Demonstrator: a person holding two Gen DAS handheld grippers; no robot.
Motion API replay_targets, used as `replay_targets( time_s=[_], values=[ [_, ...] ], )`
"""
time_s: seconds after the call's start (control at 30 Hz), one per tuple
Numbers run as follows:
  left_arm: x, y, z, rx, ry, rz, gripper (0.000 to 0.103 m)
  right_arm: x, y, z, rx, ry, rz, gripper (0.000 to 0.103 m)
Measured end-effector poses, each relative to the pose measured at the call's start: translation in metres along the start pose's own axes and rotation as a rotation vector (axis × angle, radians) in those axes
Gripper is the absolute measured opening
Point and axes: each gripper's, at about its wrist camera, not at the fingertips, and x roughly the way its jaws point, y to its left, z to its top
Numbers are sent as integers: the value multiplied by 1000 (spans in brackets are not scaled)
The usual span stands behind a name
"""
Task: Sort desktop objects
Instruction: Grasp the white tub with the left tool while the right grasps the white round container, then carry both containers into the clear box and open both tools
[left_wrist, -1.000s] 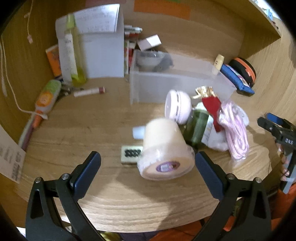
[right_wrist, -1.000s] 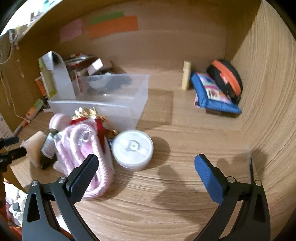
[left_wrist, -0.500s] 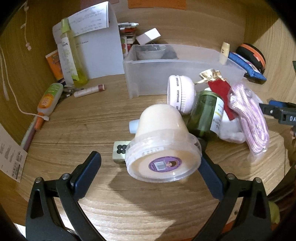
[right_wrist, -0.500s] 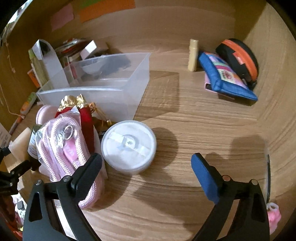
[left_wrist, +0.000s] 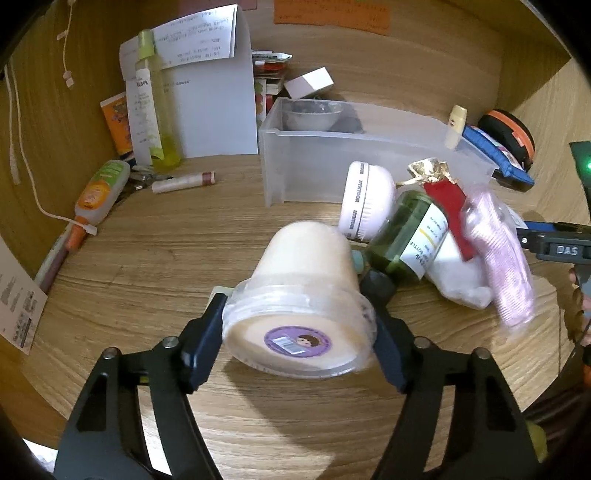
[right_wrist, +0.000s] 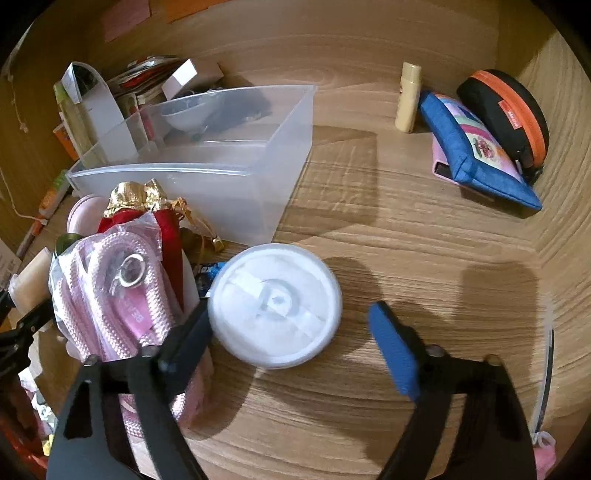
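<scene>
- Far left of your left gripper (left_wrist: 297, 334): green-orange tube (left_wrist: 99, 190), tall yellow bottle (left_wrist: 149, 110), pinkish lip stick (left_wrist: 184, 181) lie loose by the wall – not sorted yet.
- L gripper: fingers pressed on both sides of the lid rim of the cream plastic tub (left_wrist: 303, 306), tub on its side – clamped, not lifted afaict.
- Ahead-right of it: clear plastic bin (left_wrist: 354, 162), only a bowl + dark item inside; most of the job is left.
- Your right gripper (right_wrist: 291, 332): jaws apart around the round white lidded jar (right_wrist: 275, 304), left pad touching, right pad clear.
- Beside it: pink rope bundle (right_wrist: 110, 288), green glass bottle (left_wrist: 402, 236) still out.
</scene>
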Motion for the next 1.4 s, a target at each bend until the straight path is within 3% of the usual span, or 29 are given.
replay_targets(
  time_s=[0.07,0.33,0.63,0.87,1.17,1.4],
  values=[
    [0,2,0,-5,2,-17,70,4,1,0,-16,14,-9,63],
    [-4,8,4,-37,0,-41,70,1,-3,-3,-10,-22,-28,62],
    [-4,17,35,-75,-38,-88,70,-31,-13,4,29,-126,-23,62],
    [9,25,56,-109,-5,-122,70,-49,-17,13,58,-192,10,62],
    [-13,33,90,-107,-89,-106,70,-69,-13,35,46,-266,36,62],
    [-20,40,135,-98,-150,-112,70,-75,-4,62,9,-320,37,62]
  ],
)
